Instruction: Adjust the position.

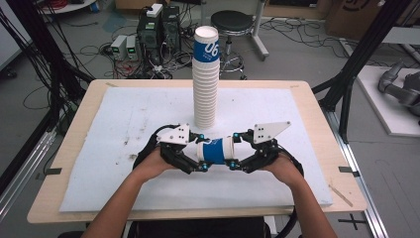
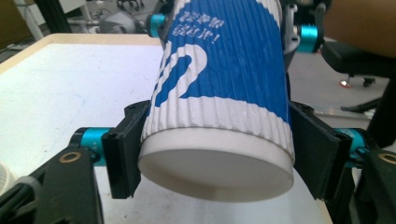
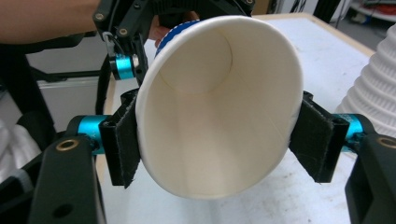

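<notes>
The left tongs (image 1: 202, 155) pinch the base end of a blue-and-white ribbed paper cup (image 1: 216, 150); in the left gripper view both black jaws press the cup's (image 2: 219, 98) lower wall, one on each side. The right tongs (image 1: 233, 151) pinch the same cup at its rim end; in the right gripper view the jaws bear on opposite sides of the open mouth (image 3: 217, 107), which faces that camera. The cup lies horizontally between the two tongs, held clear of the white mat (image 1: 124, 148) that covers the wooden table (image 1: 317, 106), toward the near side and around the middle.

Just beyond the cup, farther from the person, stands a tall upright stack of matching cups (image 1: 206, 79) (the top one bears the figures "06"). The stack's ribbed wall (image 3: 373, 84) also shows at the right edge of the right gripper view.

Step in hand, as a judgement: one cup is gripped at both ends, either being passed between the tongs or being turned for stacking. The next move likely calls for one pair of tongs to let go, the other to turn the cup to match the stack, then align it with the stack's top without toppling the column.
</notes>
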The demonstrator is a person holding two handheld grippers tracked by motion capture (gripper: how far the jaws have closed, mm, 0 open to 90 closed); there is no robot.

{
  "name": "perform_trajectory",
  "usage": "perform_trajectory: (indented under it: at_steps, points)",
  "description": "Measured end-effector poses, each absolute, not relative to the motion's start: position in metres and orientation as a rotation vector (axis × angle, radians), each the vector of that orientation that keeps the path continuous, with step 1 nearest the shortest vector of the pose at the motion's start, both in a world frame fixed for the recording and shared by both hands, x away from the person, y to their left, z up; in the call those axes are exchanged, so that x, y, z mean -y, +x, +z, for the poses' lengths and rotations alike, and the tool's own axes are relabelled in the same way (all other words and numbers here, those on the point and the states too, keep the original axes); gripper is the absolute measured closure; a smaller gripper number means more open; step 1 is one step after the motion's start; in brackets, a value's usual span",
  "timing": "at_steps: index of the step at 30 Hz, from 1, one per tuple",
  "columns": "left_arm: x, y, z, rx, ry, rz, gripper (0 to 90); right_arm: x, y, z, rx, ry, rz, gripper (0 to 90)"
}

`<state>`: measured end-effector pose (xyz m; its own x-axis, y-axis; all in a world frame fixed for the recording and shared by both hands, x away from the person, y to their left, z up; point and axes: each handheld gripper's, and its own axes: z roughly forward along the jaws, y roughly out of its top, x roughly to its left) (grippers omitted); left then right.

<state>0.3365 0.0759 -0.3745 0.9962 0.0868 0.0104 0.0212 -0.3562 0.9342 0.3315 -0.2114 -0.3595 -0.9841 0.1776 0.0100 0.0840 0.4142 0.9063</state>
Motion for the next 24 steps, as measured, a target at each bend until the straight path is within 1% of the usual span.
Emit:
perform_trajectory:
  at_steps: [3, 8, 10, 14, 15, 19, 20, 21, 22, 24]
  points:
    - [-0.077, 0.338, -0.378, -0.092, 1.877, 0.037, 29.2, 0.213, 0.334, -0.360, -2.552, 0.329, 1.754, 19.2]
    - [-0.082, 0.340, -0.389, -0.149, 1.710, -0.015, 29.5, 0.217, 0.334, -0.358, -2.392, 0.425, 1.966, 18.3]
    - [-0.083, 0.340, -0.392, -0.156, 1.673, -0.029, 29.5, 0.218, 0.335, -0.359, -2.360, 0.455, 2.024, 17.8]
    - [-0.079, 0.339, -0.393, -0.140, 1.693, -0.024, 29.3, 0.213, 0.334, -0.361, -2.388, 0.440, 2.006, 16.5]
    - [-0.079, 0.339, -0.393, -0.141, 1.701, -0.023, 29.4, 0.212, 0.334, -0.361, -2.390, 0.425, 1.996, 18.8]
    - [-0.074, 0.338, -0.395, -0.156, 1.778, -0.004, 28.6, 0.213, 0.334, -0.359, -2.447, 0.379, 1.905, 22.4]
    - [-0.073, 0.336, -0.395, -0.173, 1.817, 0.035, 26.9, 0.212, 0.334, -0.359, -2.463, 0.375, 1.881, 23.3]
    - [-0.071, 0.336, -0.394, -0.195, 1.857, 0.071, 23.2, 0.212, 0.334, -0.359, -2.471, 0.379, 1.856, 23.8]
    - [-0.071, 0.336, -0.394, -0.214, 1.874, 0.084, 17.7, 0.212, 0.335, -0.359, -2.474, 0.384, 1.829, 24.0]
    - [-0.072, 0.335, -0.392, -0.215, 1.886, 0.119, 16.7, 0.212, 0.335, -0.358, -2.495, 0.383, 1.769, 24.3]
